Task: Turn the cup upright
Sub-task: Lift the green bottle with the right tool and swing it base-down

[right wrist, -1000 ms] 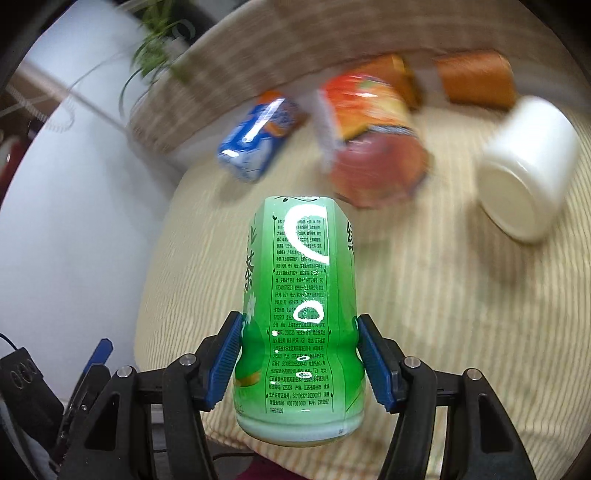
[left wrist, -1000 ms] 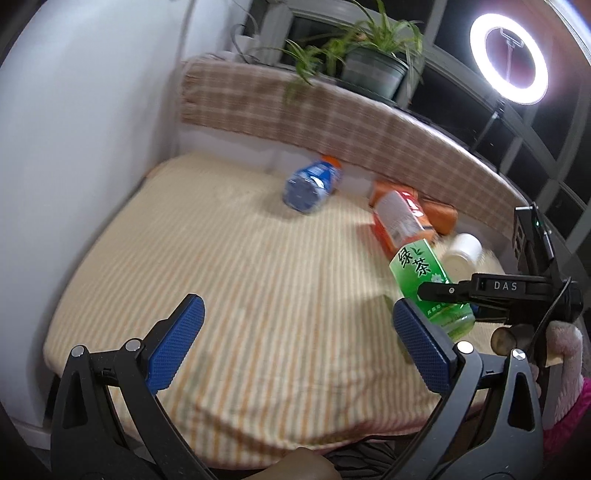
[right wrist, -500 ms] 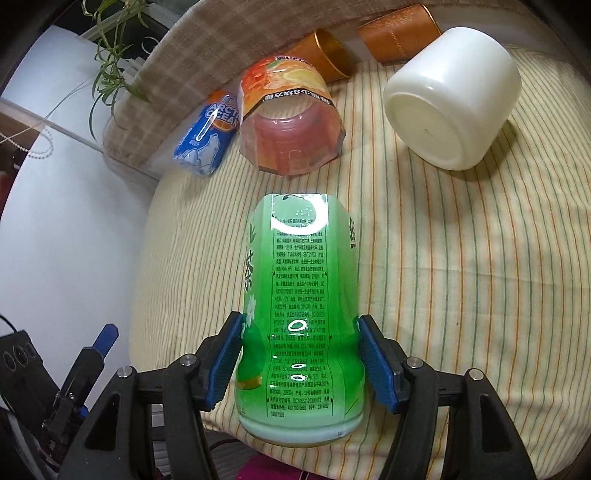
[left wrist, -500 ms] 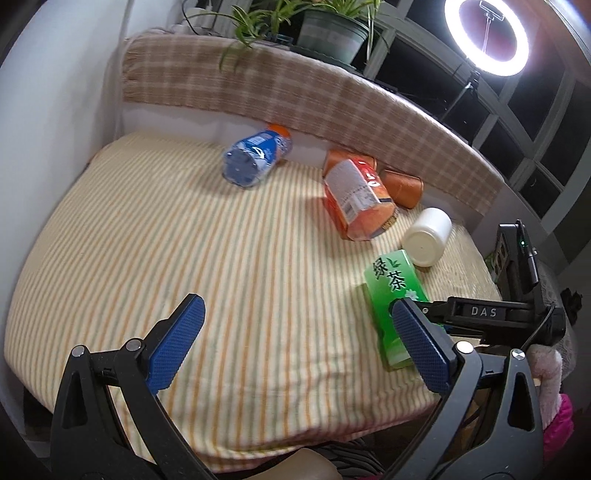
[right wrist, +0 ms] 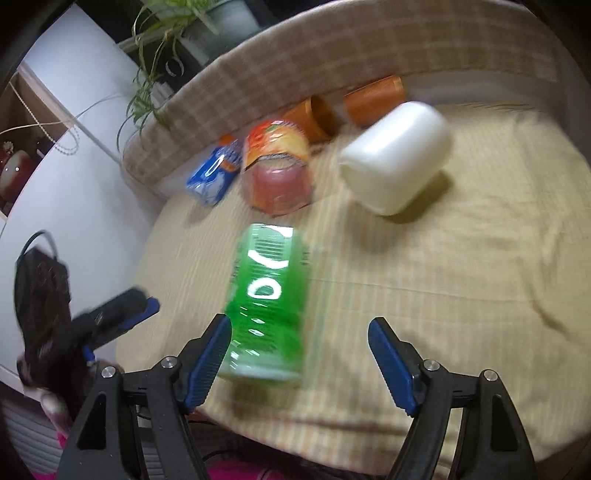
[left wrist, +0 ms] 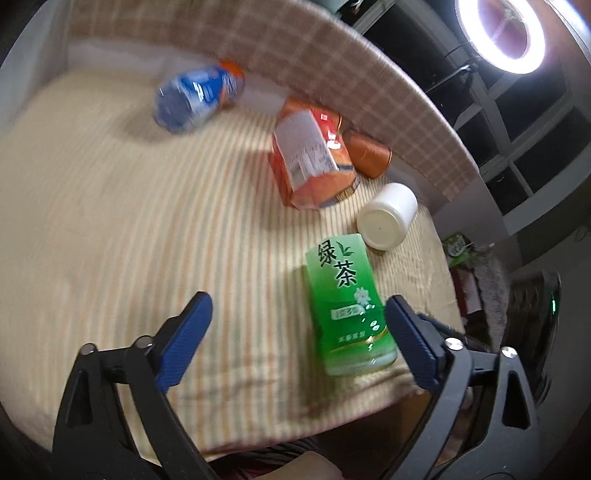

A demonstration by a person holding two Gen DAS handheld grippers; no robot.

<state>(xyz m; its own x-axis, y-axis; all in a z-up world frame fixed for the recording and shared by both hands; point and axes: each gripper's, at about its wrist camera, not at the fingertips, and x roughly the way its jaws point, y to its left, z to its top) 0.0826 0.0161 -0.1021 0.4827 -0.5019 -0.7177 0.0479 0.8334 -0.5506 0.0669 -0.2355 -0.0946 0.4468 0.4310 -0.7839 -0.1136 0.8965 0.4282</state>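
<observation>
A green tea bottle (left wrist: 345, 299) stands on the striped cloth near the front edge; in the right wrist view the bottle (right wrist: 267, 299) is free of the jaws. A white cup (left wrist: 388, 216) lies on its side behind it, also in the right wrist view (right wrist: 395, 158). Two orange cups (right wrist: 373, 99) lie by the back rest. My right gripper (right wrist: 299, 365) is open, just right of the green bottle. My left gripper (left wrist: 295, 339) is open and empty, left of the bottle.
An orange juice bottle (left wrist: 310, 155) and a blue bottle (left wrist: 195, 98) lie on the cloth (left wrist: 110, 206). A checked back rest (left wrist: 332, 55) runs behind. A ring light (left wrist: 502, 33) shines at the far right. A plant (right wrist: 166, 33) stands behind.
My right gripper has opened and let go of the green bottle, which now stands on the cloth. Both grippers have shifted; the views are blurred by motion.
</observation>
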